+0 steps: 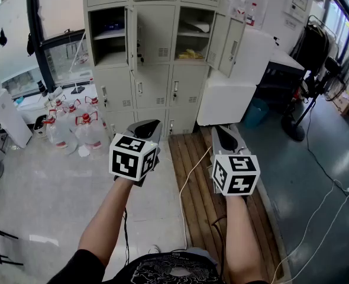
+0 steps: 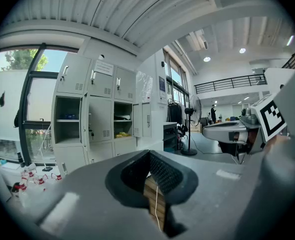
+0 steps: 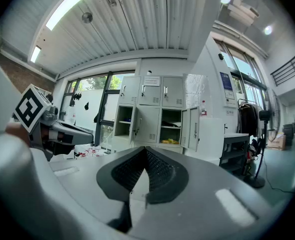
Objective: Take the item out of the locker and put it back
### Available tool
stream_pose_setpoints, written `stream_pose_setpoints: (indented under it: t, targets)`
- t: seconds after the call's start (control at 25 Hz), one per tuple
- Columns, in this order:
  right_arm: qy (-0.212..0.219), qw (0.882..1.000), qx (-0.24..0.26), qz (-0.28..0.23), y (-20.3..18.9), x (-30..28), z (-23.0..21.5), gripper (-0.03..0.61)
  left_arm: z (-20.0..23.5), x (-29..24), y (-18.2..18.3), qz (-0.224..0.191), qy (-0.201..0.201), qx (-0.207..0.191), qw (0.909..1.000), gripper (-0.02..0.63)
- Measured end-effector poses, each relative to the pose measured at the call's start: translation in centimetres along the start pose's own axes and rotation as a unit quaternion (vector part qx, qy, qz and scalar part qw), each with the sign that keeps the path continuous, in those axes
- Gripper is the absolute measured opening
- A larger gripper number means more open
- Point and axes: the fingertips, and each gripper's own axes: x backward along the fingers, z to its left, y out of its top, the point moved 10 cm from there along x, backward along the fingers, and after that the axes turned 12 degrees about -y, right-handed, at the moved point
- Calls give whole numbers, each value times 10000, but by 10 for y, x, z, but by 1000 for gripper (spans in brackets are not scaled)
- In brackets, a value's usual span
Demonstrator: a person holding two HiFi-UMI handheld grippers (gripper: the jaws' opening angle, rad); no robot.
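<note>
A grey locker bank [image 1: 154, 52] stands ahead with two compartments open. The right one holds a yellow item [image 1: 190, 54] on its lower shelf and a pale item [image 1: 196, 26] above it. The left one [image 1: 106, 37] has something blue on its shelf. My left gripper [image 1: 146, 125] and right gripper [image 1: 223, 130] are held side by side, well short of the lockers and pointing at them. Both are shut with nothing between the pads. The left gripper [image 2: 150, 154] sees the yellow item [image 2: 120, 134] far off, as does the right gripper [image 3: 146, 151], which has the yellow item [image 3: 171, 141] just above its tip.
Several red-capped water jugs [image 1: 74, 126] stand on the floor left of the lockers. A wooden slatted platform [image 1: 198, 182] with a white cable [image 1: 189, 176] lies below my grippers. A white cabinet [image 1: 225, 102] and an open locker door [image 1: 230, 46] jut out on the right, with a fan [image 1: 325, 70] beyond.
</note>
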Motion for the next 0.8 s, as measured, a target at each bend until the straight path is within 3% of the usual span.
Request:
stream_pose_setpoints:
  t: [0.4,0.8]
  targets:
    - [-79,9999,-87,59,-2,-10,22,29,23,10,-7,30,-36,37,10000,0]
    - [-191,9998,-84,6,3,-17,51,85,46,21,-8,-38,-181,34,9998,0]
